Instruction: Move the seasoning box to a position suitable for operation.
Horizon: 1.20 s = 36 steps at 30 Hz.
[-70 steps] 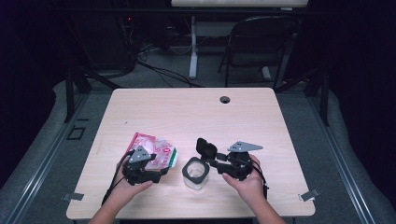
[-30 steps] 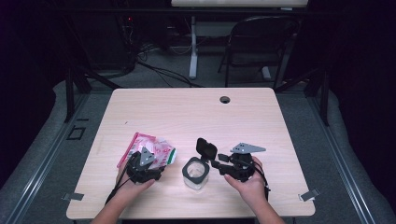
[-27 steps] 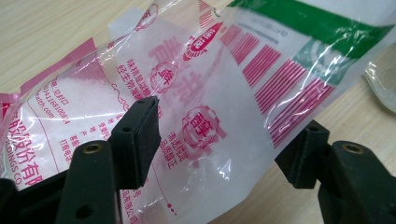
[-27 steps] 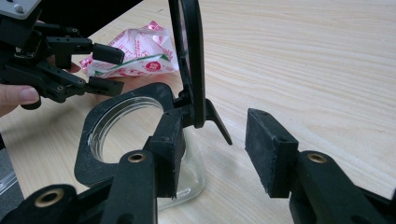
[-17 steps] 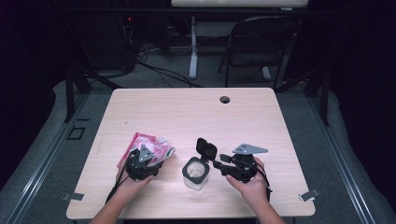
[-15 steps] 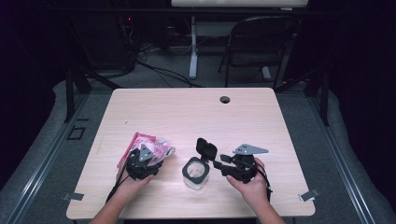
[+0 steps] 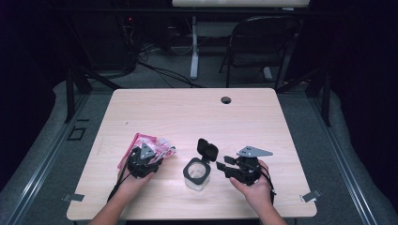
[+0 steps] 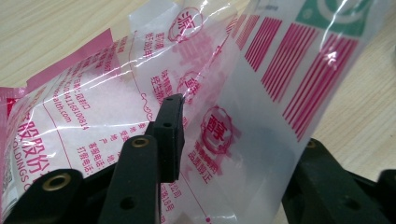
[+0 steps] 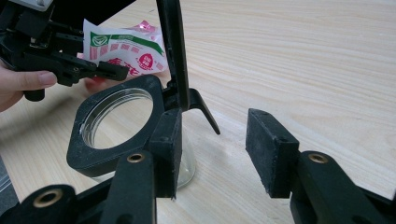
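A pink-and-white printed plastic pouch lies on the wooden table, left of a clear glass jar with a black collar and an open flip lid.

The pouch, holding white granules, sits at the near left of the table under the left gripper; in the left gripper view the pouch fills the gap between the two black jaws, which stand apart on either side of its crinkled film, so I cannot tell whether they pinch it. The jar stands just beside it toward the centre, lid tilted up behind the mouth. The right gripper rests at the jar's right, jaws spread wide and empty, its left pad beside the jar's black collar.
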Available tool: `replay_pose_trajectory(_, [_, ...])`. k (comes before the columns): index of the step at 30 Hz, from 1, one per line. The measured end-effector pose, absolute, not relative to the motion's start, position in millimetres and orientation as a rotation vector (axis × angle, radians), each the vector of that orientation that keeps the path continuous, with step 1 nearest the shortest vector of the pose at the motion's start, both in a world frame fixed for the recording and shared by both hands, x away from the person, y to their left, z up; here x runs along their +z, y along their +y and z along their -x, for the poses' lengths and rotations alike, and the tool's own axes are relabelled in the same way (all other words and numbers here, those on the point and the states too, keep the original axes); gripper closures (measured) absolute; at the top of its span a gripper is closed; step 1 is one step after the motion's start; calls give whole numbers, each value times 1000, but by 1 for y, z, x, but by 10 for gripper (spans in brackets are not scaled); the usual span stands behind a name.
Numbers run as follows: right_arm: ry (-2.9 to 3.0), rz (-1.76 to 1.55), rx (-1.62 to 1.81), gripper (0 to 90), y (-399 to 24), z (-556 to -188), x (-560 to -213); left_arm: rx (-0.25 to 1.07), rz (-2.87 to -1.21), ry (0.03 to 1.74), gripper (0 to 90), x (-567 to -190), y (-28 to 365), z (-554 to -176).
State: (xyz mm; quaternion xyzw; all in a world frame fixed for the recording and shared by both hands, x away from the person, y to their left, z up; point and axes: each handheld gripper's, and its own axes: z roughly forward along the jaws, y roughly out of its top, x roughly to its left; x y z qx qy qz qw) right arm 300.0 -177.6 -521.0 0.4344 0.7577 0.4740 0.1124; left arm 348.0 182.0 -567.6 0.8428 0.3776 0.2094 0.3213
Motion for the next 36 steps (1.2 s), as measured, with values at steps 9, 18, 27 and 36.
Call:
replay_pose_trajectory(9, [2211, -1274, 1393, 564, -179, -299, -521, 525, -2175, 1025, 706, -567, 187, -353])
replay_pose_trajectory(18, [2217, -1274, 1385, 564, -179, -299, -522, 491, -2158, 1040, 781, -566, 192, -355])
replay_pose_trajectory(27, [2222, -1271, 1387, 564, -179, -299, -523, 470, -2137, 1053, 818, -565, 195, -357])
replay_pose_trajectory(36, [2218, -1283, 1385, 564, -181, -299, -524, 444, -2130, 1051, 870, -563, 197, -359])
